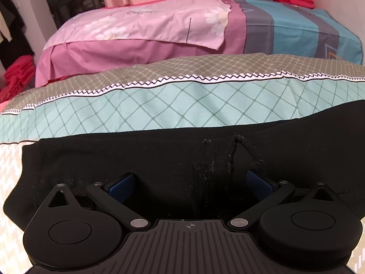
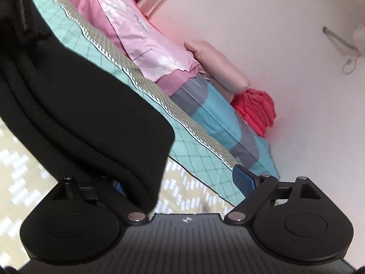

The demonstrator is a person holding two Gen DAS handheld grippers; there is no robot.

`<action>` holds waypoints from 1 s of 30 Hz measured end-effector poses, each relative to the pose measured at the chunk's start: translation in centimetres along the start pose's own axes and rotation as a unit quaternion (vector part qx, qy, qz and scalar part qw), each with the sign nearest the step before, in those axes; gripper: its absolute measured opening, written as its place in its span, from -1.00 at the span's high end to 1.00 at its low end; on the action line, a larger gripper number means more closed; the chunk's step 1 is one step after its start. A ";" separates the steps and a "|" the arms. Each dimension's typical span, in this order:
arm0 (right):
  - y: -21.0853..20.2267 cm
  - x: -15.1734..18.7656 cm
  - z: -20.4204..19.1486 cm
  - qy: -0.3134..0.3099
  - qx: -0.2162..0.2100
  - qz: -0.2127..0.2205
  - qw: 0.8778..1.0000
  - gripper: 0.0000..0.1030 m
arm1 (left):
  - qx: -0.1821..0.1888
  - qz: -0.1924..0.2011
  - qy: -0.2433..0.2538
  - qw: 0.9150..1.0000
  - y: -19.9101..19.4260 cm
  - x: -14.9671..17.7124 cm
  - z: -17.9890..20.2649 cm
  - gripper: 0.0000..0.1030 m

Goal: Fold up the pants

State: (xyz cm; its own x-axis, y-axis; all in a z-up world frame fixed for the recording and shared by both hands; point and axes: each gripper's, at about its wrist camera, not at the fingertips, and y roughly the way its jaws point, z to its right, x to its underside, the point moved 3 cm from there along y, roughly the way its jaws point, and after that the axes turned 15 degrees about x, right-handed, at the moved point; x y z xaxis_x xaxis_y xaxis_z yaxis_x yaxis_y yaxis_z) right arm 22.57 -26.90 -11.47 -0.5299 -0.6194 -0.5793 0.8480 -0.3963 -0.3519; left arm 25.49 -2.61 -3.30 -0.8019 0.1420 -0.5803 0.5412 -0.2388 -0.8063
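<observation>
The black pants (image 1: 136, 159) lie flat across the bed, with a lint-flecked seam near the middle. My left gripper (image 1: 190, 180) hovers low over them, tilted down, its blue pads (image 1: 121, 183) wide apart and open with only flat cloth below. In the right wrist view the pants (image 2: 79, 105) show as a folded stack with a rounded end. My right gripper (image 2: 180, 182) is open and rolled to one side. Its left pad (image 2: 118, 186) is partly hidden under the stack's edge, and the right pad (image 2: 244, 179) is free over the sheet.
The bed has a mint diamond-pattern sheet (image 1: 159, 107) with a zigzag border and a beige patterned cover (image 2: 182, 182). Behind lie a pink floral quilt (image 1: 148, 22), a blue-grey striped quilt (image 1: 296, 29), a pink pillow (image 2: 219, 66) and red folded clothes (image 2: 255, 109) by the wall.
</observation>
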 end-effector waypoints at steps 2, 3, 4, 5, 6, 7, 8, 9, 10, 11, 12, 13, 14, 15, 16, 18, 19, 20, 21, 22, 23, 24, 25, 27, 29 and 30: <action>0.8 0.4 1.8 0.058 -0.032 -0.035 0.997 -0.75 | 0.002 -0.003 -0.004 1.000 0.0 -0.1 -0.1 -1.00; 0.7 0.4 2.6 0.073 -0.047 -0.039 0.995 -0.75 | 0.003 -0.004 -0.006 1.000 0.1 -0.1 -0.2 -1.00; 0.2 0.4 2.8 0.068 -0.055 -0.029 0.996 -0.75 | 0.003 -0.006 -0.008 1.000 0.1 -0.1 -0.2 -1.00; -1.6 0.5 2.7 0.049 -0.061 -0.010 0.997 -0.78 | 0.003 -0.007 -0.010 1.000 0.1 -0.2 -0.2 -1.00; -2.6 0.5 2.5 0.023 -0.069 0.013 0.997 -0.81 | 0.002 -0.008 -0.011 1.000 0.1 -0.2 -0.2 -1.00; -3.3 0.5 2.3 0.002 -0.081 0.034 0.996 -0.82 | 0.002 -0.009 -0.013 1.000 0.1 -0.2 -0.2 -1.00; -4.4 0.7 2.6 -0.014 -0.097 0.049 0.994 -0.83 | 0.002 -0.010 -0.014 1.000 0.1 -0.2 -0.2 -1.00; -5.1 1.0 2.8 -0.027 -0.114 0.059 0.991 -0.84 | 0.003 -0.011 -0.015 1.000 0.2 -0.3 -0.3 -1.00; -6.2 1.3 3.1 -0.036 -0.124 0.064 0.990 -0.84 | 0.003 -0.011 -0.016 1.000 0.2 -0.3 -0.3 -1.00; -7.0 1.6 3.5 -0.043 -0.132 0.066 0.988 -0.84 | 0.004 -0.012 -0.016 1.000 0.2 -0.3 -0.3 -1.00; -7.5 1.7 4.1 -0.039 -0.143 0.067 0.987 -0.83 | 0.005 -0.013 -0.017 1.000 0.2 -0.3 -0.3 -1.00; -7.9 1.6 4.8 -0.025 -0.158 0.067 0.985 -0.83 | 0.005 -0.014 -0.018 1.000 0.2 -0.3 -0.4 -1.00; -8.3 1.2 5.5 0.000 -0.176 0.064 0.982 -0.83 | 0.006 -0.014 -0.018 1.000 0.2 -0.3 -0.4 -1.00; -8.6 0.6 6.2 0.035 -0.195 0.060 0.978 -0.83 | 0.007 -0.014 -0.019 1.000 0.2 -0.3 -0.4 -1.00; -8.7 -0.1 6.7 0.070 -0.213 0.055 0.973 -0.81 | 0.006 -0.014 -0.019 1.000 0.2 -0.3 -0.4 -1.00; -8.4 -1.9 7.2 0.135 -0.258 0.044 0.956 -0.63 | 0.005 -0.013 -0.020 1.000 0.3 -0.3 -0.4 -1.00; -8.0 -2.8 7.0 0.160 -0.276 0.035 0.947 -0.56 | 0.005 -0.013 -0.020 1.000 0.3 -0.3 -0.4 -1.00; -7.5 -3.6 6.7 0.180 -0.289 0.027 0.940 -0.42 | 0.005 -0.013 -0.020 1.000 0.3 -0.4 -0.4 -1.00; -6.8 -4.3 6.2 0.198 -0.296 0.017 0.934 -0.37 | 0.005 -0.014 -0.020 1.000 0.3 -0.4 -0.4 -1.00; -6.1 -4.8 5.6 0.213 -0.301 0.006 0.929 -0.38 | 0.005 -0.015 -0.021 1.000 0.3 -0.4 -0.4 -1.00; -5.2 -4.9 4.9 0.224 -0.306 -0.010 0.925 -0.39 | 0.007 -0.016 -0.021 1.000 0.3 -0.5 -0.4 -1.00; -3.6 -4.7 3.7 0.226 -0.310 -0.047 0.922 -0.40 | 0.008 -0.018 -0.022 1.000 0.3 -0.5 -0.5 -1.00; -1.9 -4.2 2.5 0.220 -0.312 -0.090 0.920 -0.38 | 0.011 -0.021 -0.024 0.999 0.3 -0.6 -0.6 -1.00; -0.6 -3.8 2.0 0.230 -0.309 -0.114 0.916 -0.30 | 0.019 -0.032 -0.032 0.999 0.1 -0.8 -0.9 -1.00; -1.1 -4.8 3.2 0.253 -0.312 -0.117 0.908 -0.33 | 0.035 -0.035 -0.041 0.998 -0.6 -1.1 -1.3 -1.00; -1.4 -5.2 3.9 0.271 -0.315 -0.110 0.903 -0.45 | 0.044 -0.029 -0.045 0.998 -1.2 -1.0 -1.5 -1.00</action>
State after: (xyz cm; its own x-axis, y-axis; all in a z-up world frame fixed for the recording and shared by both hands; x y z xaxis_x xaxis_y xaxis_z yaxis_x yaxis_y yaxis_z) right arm 24.04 -25.77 -5.13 -0.7470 -0.0816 -0.6598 0.6525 0.1005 -0.7511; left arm 26.03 -1.07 -1.91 -0.8528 0.0728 -0.5171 0.4720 -0.3165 -0.8229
